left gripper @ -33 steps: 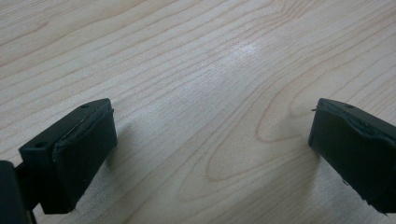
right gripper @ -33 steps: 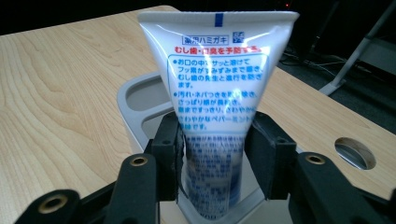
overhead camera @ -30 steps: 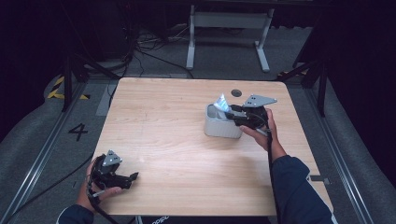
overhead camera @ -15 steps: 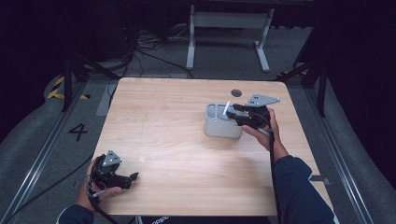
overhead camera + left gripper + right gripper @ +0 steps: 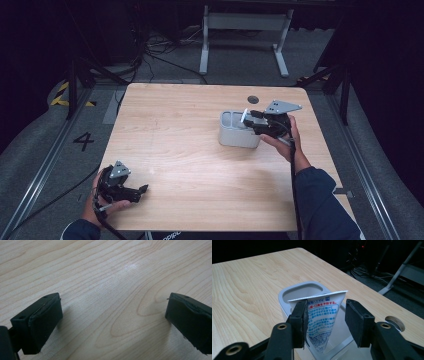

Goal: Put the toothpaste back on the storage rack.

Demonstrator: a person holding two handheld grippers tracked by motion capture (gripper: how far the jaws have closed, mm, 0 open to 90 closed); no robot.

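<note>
A white toothpaste tube (image 5: 322, 317) with blue and red print stands cap-down in a grey cup (image 5: 294, 290), its flat crimped end up. My right gripper (image 5: 325, 307) is open around the tube: the left jaw touches it and the right jaw stands a little off. In the high view this gripper (image 5: 248, 119) hovers over the cup (image 5: 235, 136) at the table's right middle. My left gripper (image 5: 140, 191) rests at the near left corner. Its jaws are wide open (image 5: 113, 305) over bare wood.
The wooden table (image 5: 190, 150) has a round cable hole (image 5: 253, 99) behind the cup. A metal stand (image 5: 245, 22) and cables lie on the floor beyond the far edge. The table's right edge runs close behind the right hand (image 5: 285, 145).
The tube, held above the cup a second ago, has gone down into it. The right gripper sank slightly with it. The left gripper has not moved.
</note>
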